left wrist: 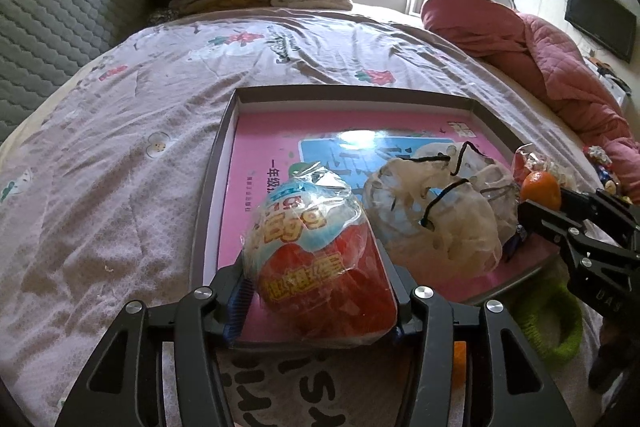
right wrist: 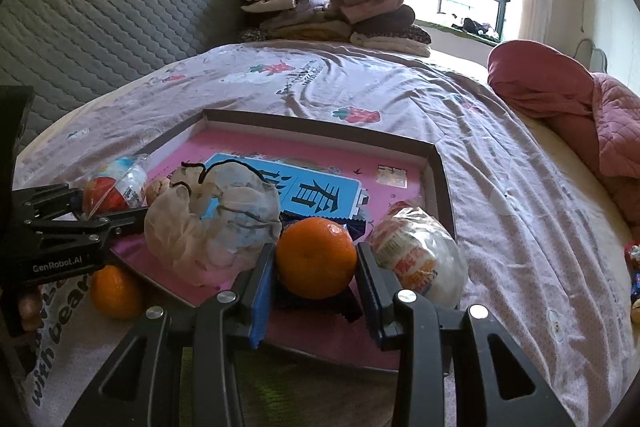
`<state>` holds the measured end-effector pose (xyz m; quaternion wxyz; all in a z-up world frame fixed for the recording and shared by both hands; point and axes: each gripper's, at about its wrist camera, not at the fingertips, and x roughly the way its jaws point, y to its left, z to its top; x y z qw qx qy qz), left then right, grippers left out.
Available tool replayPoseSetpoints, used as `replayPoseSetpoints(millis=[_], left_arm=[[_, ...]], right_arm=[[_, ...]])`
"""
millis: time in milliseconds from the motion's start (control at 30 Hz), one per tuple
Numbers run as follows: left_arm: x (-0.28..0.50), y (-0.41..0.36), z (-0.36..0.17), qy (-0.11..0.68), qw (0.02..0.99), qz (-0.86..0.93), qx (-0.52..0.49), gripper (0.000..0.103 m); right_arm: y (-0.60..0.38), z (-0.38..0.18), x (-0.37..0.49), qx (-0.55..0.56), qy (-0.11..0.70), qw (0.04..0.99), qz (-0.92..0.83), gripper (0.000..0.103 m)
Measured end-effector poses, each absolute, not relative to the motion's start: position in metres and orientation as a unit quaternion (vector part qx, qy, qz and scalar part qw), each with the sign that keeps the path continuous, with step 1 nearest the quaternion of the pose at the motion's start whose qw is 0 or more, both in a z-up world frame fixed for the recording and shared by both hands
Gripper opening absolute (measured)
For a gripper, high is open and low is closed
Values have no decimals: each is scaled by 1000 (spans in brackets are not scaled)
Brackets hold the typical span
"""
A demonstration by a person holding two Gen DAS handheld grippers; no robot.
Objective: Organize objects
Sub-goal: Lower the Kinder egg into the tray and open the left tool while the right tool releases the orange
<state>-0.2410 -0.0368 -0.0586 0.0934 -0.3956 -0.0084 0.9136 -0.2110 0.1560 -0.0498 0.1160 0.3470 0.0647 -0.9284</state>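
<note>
Meanwhile, left claw around wrapped egg, right claw clamping orange, both over tray's near rim

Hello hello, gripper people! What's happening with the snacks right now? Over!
Left gripper around the wrapped egg toy above the tray's near edge. Right gripper holding an orange. Tied plastic bag sits between them. Over.

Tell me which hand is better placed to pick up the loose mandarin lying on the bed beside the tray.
Probably left: the loose mandarin lies close beside the left gripper, which must first release its egg-shaped snack pack. The right gripper holds another mandarin over the tray, farther away.
</note>
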Motion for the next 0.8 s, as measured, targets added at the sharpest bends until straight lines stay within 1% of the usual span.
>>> replayPoseSetpoints(millis=[100, 200, 267, 333, 533, 800], left_arm=[[-240, -35, -57, -7, 97, 913, -396, 64], [-239, -35, -56, -9, 95, 913, -396, 68], [-240, -37, -54, -13, 92, 914, -395, 69], [-240, -39, -52, -17, 90, 915, -394, 69], [-238, -41, -46, -22, 87, 917, -388, 69], [-232, -36, -40, -15, 90, 921, -379, 69]], right_arm=[[158, -49, -211, 348, 61, 117, -928, 39], [158, -49, -211, 351, 57, 119, -927, 39], [158, -49, -211, 352, 58, 117, -927, 40], [158, -48, -211, 353, 59, 119, -926, 45], [157, -44, -209, 348, 64, 118, -928, 52], [161, -38, -208, 345, 57, 112, -930, 53]])
